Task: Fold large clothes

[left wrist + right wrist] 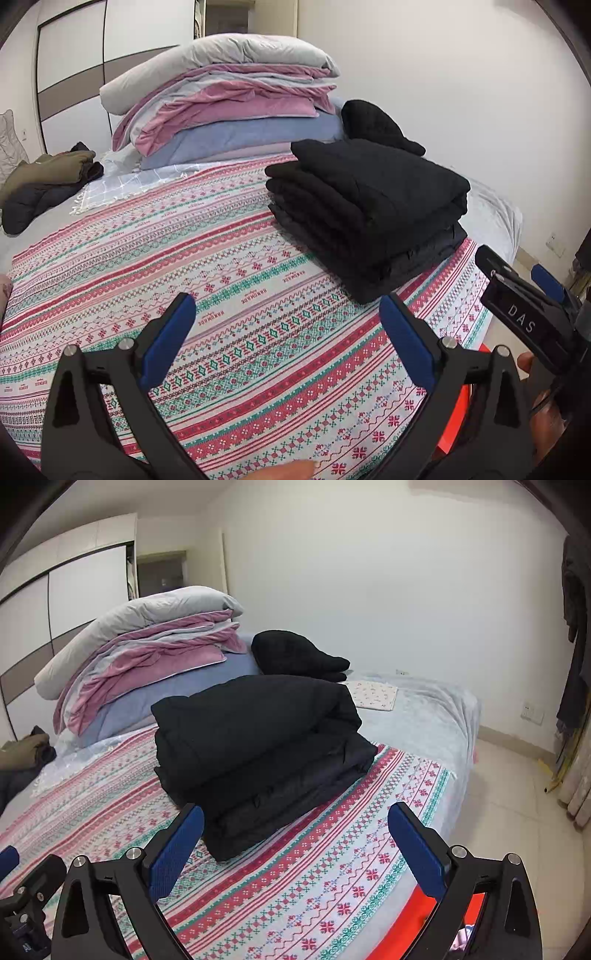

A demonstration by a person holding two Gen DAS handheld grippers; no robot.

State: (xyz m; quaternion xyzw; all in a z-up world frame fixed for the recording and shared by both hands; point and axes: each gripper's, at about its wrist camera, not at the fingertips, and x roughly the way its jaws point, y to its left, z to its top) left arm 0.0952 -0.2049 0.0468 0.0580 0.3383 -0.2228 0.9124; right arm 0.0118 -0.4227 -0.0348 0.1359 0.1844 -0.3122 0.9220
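1. Both claws stand wide apart and empty: the left claw (286,343) hovers over the patterned bedspread (221,295), the right claw (295,849) just short of the folded pile, with nothing between the pads of either.
2. In the left wrist view, the black folded garment (369,210) lies on the bed at about 1 o'clock from the left claw; in the right wrist view it sits at 12 o'clock, close ahead of the pads.
3. It looks like a thick, padded coat folded into several layers: probably soft, bulky and springy, and of moderate weight rather than heavy. The upper layers may slide or puff open if it is lifted by one edge.
4. My judgement: take it low, at the two opposite ends of the bottom layer, one claw at each, so the whole stack comes up together.
5. Unfolded clothes, an olive and dark heap (44,184), lie at 10 o'clock, well apart from the pile.
6. Stacked bedding (229,103) rises at 12 o'clock, with another black garment (373,125) beside it.
7. No container shows; a red object (424,915) below the bed's near edge is too hidden to identify.
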